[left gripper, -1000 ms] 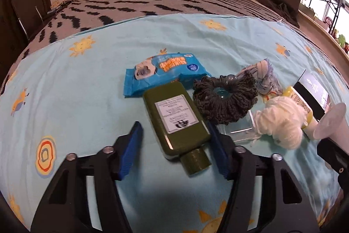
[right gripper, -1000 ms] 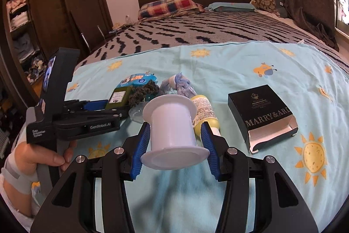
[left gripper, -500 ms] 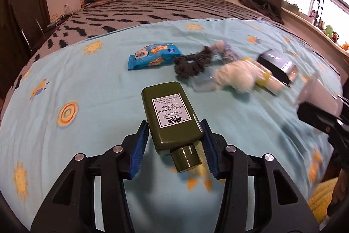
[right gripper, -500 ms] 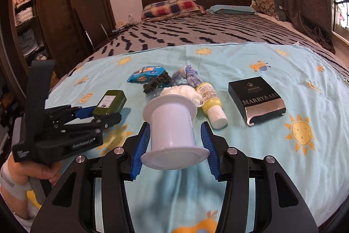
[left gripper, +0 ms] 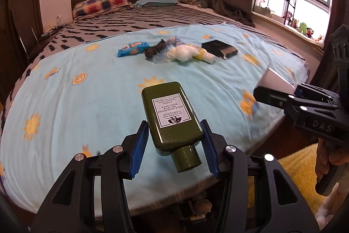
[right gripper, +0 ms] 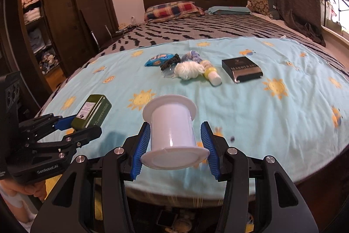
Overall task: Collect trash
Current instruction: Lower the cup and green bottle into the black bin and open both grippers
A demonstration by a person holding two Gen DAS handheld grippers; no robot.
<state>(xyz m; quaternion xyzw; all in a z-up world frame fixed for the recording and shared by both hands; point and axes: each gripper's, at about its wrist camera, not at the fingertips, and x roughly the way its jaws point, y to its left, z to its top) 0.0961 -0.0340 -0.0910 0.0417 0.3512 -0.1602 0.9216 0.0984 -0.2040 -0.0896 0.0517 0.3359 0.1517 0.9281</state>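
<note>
**Ana:** Left wrist view is showing the left gripper pinching the olive green bottle between its blue pads, cap toward the camera. Why is it gripping so low?

**Ben:** Probably because the flat sides near the shoulder are giving the pads a firm seat. The bottle is hanging clear of the bed, above its near edge.

**Ana:** And the right gripper?

**Ben:** It is clamping the white spool across its barrel, between the two flanges, so it is unlikely to be slipping out lengthwise. From the left camera, that gripper is sitting at three o'clock.

**Ana:** Any bin showing?

**Ben:** None is appearing in either view, so where these two are going I cannot tell.

**Ana:** What is remaining?

**Ben:** At twelve o'clock on the sheet, a blue wipes packet, a dark yarn ring, a white yarn ball, a yellow bottle and a black box are lying. The box's end is looking open; its contents are hidden.
</note>
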